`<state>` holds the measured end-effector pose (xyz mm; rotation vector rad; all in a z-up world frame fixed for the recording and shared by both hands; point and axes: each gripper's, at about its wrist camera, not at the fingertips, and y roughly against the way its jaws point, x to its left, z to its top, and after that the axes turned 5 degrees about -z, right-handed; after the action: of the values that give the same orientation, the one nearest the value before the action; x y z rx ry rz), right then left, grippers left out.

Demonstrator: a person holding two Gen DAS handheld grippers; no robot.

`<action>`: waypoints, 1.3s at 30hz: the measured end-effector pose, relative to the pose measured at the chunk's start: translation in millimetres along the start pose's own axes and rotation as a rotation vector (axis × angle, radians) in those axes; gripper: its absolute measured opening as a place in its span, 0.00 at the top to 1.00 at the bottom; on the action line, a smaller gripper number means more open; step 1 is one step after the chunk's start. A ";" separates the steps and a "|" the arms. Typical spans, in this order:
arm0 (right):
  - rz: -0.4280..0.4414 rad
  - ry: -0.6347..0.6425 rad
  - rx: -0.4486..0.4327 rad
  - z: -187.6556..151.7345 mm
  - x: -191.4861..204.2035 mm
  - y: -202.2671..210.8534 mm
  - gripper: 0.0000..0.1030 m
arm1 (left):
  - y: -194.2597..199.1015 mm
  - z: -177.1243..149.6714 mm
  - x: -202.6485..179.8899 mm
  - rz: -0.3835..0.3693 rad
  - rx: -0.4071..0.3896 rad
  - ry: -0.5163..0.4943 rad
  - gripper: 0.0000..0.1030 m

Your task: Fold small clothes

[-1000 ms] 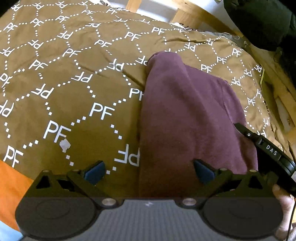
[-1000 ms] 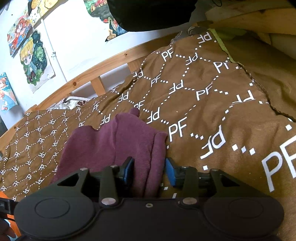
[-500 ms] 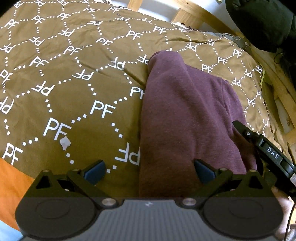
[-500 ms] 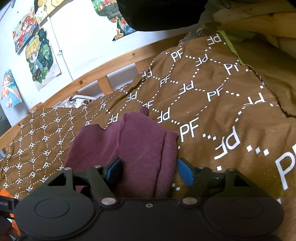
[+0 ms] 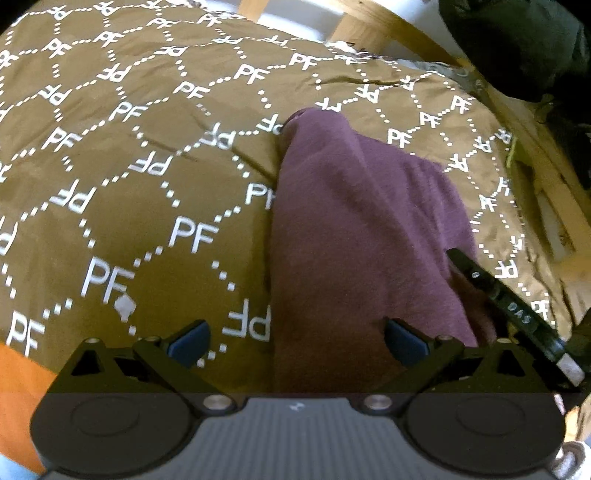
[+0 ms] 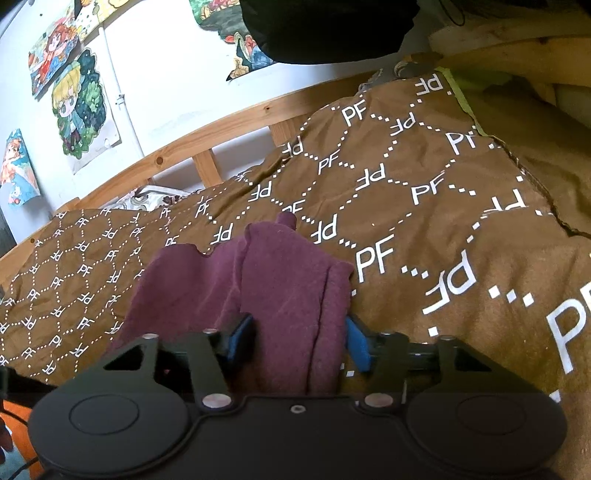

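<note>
A maroon garment (image 5: 354, 229) lies folded lengthwise on a brown bedspread (image 5: 129, 184) printed with white PF letters. My left gripper (image 5: 295, 343) hovers open over the garment's near left edge, one pad above the bedspread and the other above the cloth, gripping nothing. In the right wrist view the garment (image 6: 280, 280) runs away from me. My right gripper (image 6: 297, 338) has its jaws closing on a thick fold at the near end, and both blue pads touch the cloth. A finger of that gripper (image 5: 495, 291) shows at the garment's right side.
A wooden bed rail (image 6: 207, 129) runs along the far side below a white wall with cartoon posters (image 6: 77, 110). An orange patch (image 5: 18, 387) shows at the bed's near left. A dark garment (image 6: 325, 26) hangs overhead. The bedspread's seam (image 6: 535, 199) lies at the right.
My right gripper's jaws spread apart around the fold half a second ago and have come back in against it. The left gripper stays open and has barely shifted.
</note>
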<state>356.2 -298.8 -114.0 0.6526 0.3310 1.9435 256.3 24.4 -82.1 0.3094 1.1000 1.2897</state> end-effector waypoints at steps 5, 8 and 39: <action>-0.002 -0.022 0.003 0.0 -3.2 -0.3 0.62 | -10.4 7.1 -2.2 -0.053 0.056 -0.040 0.02; -0.008 -0.015 0.003 -0.3 -1.7 -0.5 0.62 | -17.1 6.5 -4.3 -0.091 0.098 -0.038 0.13; -0.107 0.075 -0.025 8.3 56.1 27.5 0.86 | 10.3 25.5 -11.6 -0.085 0.135 -0.074 0.59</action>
<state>321.6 -261.5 -77.0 0.5364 0.3803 1.8701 271.4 27.0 -56.5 0.4037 1.1280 1.1230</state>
